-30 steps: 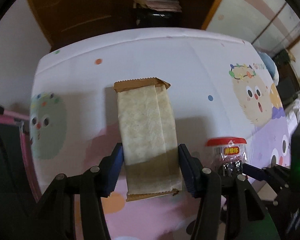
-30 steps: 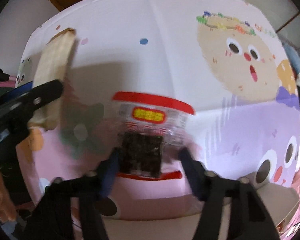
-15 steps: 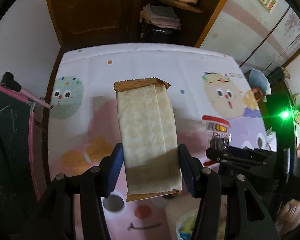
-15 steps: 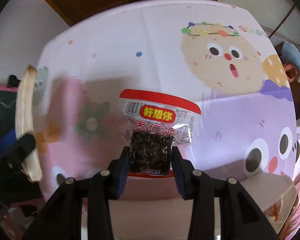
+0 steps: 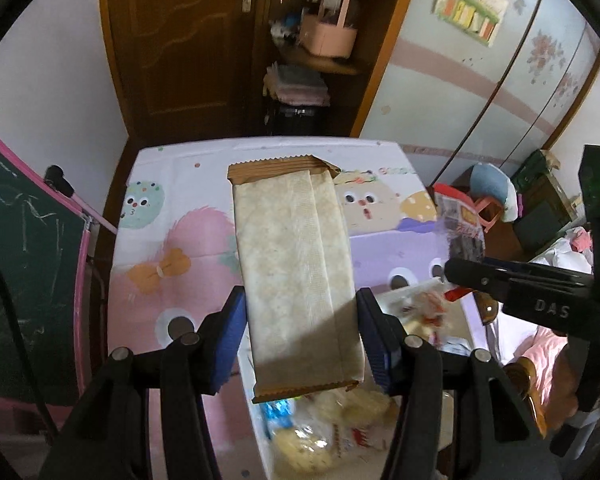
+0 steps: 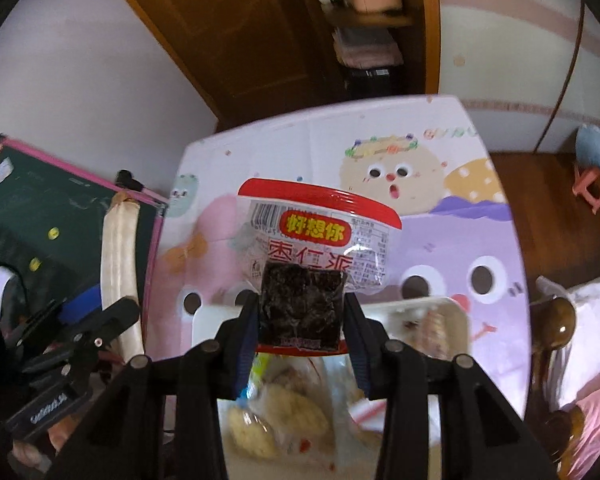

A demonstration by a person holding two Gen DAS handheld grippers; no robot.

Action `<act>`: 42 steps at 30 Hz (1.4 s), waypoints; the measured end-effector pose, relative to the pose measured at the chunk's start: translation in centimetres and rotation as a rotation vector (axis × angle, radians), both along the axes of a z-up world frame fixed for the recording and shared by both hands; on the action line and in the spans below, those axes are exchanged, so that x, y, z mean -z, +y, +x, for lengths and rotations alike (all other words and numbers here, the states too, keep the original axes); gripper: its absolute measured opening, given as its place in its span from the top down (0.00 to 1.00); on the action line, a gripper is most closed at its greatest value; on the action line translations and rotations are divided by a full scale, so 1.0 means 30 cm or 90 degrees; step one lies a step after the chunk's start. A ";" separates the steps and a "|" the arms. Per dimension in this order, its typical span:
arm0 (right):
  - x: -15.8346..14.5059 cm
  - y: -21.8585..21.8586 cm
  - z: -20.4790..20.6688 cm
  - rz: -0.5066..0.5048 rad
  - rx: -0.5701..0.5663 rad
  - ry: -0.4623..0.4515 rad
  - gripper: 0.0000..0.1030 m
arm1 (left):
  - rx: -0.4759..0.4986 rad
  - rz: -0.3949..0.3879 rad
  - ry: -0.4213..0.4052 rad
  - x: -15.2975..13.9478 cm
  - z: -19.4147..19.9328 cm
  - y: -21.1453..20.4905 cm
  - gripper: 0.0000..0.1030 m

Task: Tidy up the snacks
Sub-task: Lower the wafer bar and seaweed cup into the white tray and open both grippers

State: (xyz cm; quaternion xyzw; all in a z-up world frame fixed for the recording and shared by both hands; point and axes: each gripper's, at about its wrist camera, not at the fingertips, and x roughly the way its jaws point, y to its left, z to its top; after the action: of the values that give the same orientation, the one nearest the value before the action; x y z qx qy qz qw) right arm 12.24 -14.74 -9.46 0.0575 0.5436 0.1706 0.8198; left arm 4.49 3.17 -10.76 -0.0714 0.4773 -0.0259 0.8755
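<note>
Both pkts held aloft over table [image 5: 204, 216]: L gripper [image 5: 300, 344] jaws clamped on beige wafer pkt [image 5: 296, 272], long axis 12–6; R gripper [image 6: 300, 332] jaws, just closed, gripping red-topped date pkt [image 6: 320, 248]; snack bin [image 6: 440, 312] at 6 o'clock below both, R judged nearer.

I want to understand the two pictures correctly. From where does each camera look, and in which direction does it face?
Left wrist: sits on the left tongs, faces steeply down over the table; its blue pads clamp a beige packet; the right tongs enter at right.
Right wrist: sits on the right tongs, faces down likewise; they clamp a red-edged snack pack; the left tongs show at left.
Shared: cartoon tablecloth, white snack tray, both packets, wooden door.
</note>
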 end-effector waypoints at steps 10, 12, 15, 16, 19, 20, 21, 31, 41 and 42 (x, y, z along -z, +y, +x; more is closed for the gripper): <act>-0.055 -0.089 -0.183 0.014 -0.082 -0.032 0.61 | -0.034 0.011 0.008 0.000 -0.232 -0.158 0.48; -0.037 -0.082 -0.202 0.015 -0.101 -0.022 0.61 | -0.040 0.007 0.026 0.036 -0.255 -0.177 0.48; -0.014 -0.064 -0.231 0.006 -0.128 -0.009 0.61 | -0.051 0.005 0.057 0.096 -0.272 -0.197 0.48; -0.008 -0.057 -0.240 0.004 -0.136 -0.006 0.61 | -0.056 0.004 0.066 0.114 -0.276 -0.203 0.48; 0.014 -0.037 -0.262 -0.003 -0.158 0.002 0.60 | -0.066 0.004 0.085 0.150 -0.291 -0.211 0.48; 0.021 -0.030 -0.268 -0.003 -0.164 0.006 0.60 | -0.069 0.006 0.089 0.159 -0.297 -0.214 0.48; 0.027 -0.022 -0.273 -0.004 -0.170 0.009 0.60 | -0.069 0.008 0.093 0.162 -0.300 -0.219 0.48; 0.064 0.038 -0.284 -0.019 -0.185 0.021 0.60 | -0.071 0.015 0.118 0.208 -0.348 -0.210 0.48; 0.088 0.064 -0.294 -0.032 -0.176 0.026 0.60 | -0.056 0.009 0.133 0.243 -0.349 -0.217 0.48; 0.090 0.066 -0.292 -0.033 -0.175 0.026 0.60 | -0.056 0.009 0.136 0.249 -0.346 -0.217 0.48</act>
State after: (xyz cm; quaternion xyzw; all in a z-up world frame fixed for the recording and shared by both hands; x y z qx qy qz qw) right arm 3.48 -12.75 -12.15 -0.0354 0.5672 0.2662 0.7786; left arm -5.89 -3.34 -18.22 -0.0882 0.5647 0.0236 0.8202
